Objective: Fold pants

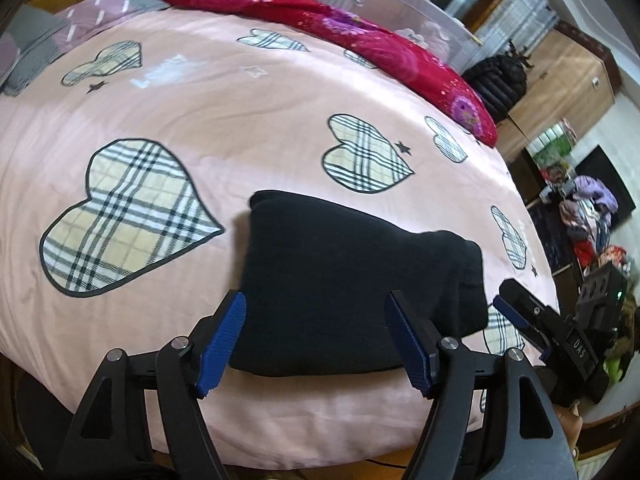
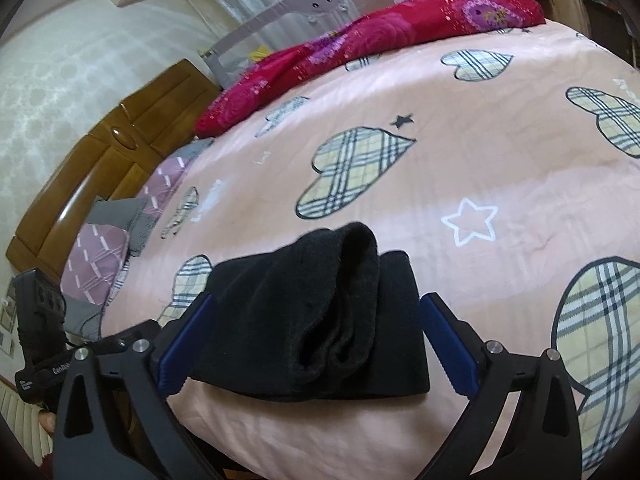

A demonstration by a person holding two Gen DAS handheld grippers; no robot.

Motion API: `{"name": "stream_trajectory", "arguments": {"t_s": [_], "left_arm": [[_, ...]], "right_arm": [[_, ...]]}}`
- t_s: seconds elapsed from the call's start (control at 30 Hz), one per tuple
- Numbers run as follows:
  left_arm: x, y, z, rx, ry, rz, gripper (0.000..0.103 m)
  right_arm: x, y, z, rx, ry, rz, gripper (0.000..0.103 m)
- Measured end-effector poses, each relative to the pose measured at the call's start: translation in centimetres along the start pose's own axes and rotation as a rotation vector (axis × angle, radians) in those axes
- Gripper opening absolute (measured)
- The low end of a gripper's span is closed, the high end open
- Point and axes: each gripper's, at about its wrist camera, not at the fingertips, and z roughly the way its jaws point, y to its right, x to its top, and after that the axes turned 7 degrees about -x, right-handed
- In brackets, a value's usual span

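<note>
The black pants (image 1: 340,272) lie folded into a compact bundle on the pink bed cover (image 1: 200,120), close to the bed's front edge. My left gripper (image 1: 316,300) hangs over the bundle's near side, open, its blue pads (image 1: 222,344) standing apart on either side of the cloth without pressing it. In the right wrist view the same pants (image 2: 320,312) show a rolled, open end on top. My right gripper (image 2: 316,299) is open wide around them, both pads (image 2: 448,344) clear of the fabric. One blue finger (image 1: 510,312) of the right gripper shows at the bundle's right end.
A red floral quilt (image 1: 340,28) lies along the far side by a grey bed rail (image 2: 304,12). Pillows (image 2: 100,256) and a wooden headboard (image 2: 104,152) sit at one end. A black jacket (image 1: 500,80) and a clothes pile (image 1: 592,216) lie beyond the bed.
</note>
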Motion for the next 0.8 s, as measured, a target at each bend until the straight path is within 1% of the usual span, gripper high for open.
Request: {"name": "stream_trajectory", "arguments": {"t_s": [0.1, 0.27, 0.63, 0.8], "left_arm": [[0.2, -1.2, 0.1, 0.000, -0.002, -0.033, 0.073], [0.4, -2.3, 0.5, -0.007, -0.016, -0.064, 0.073], [0.5, -3.1, 2.7, 0.018, -0.064, -0.077, 0.073], [0.5, -3.7, 3.9, 0.018, -0.092, -0.094, 0.073]], "right_arm": [[-0.2, 0.2, 0.4, -0.024, -0.016, 0.015, 0.101], [-0.5, 0.3, 1.1, -0.039, -0.046, 0.027, 0.101], [-0.8, 0.3, 3.8, -0.077, -0.124, 0.026, 0.102], [-1.2, 1.1, 4.7, -0.064, -0.162, 0.063, 0.102]]}}
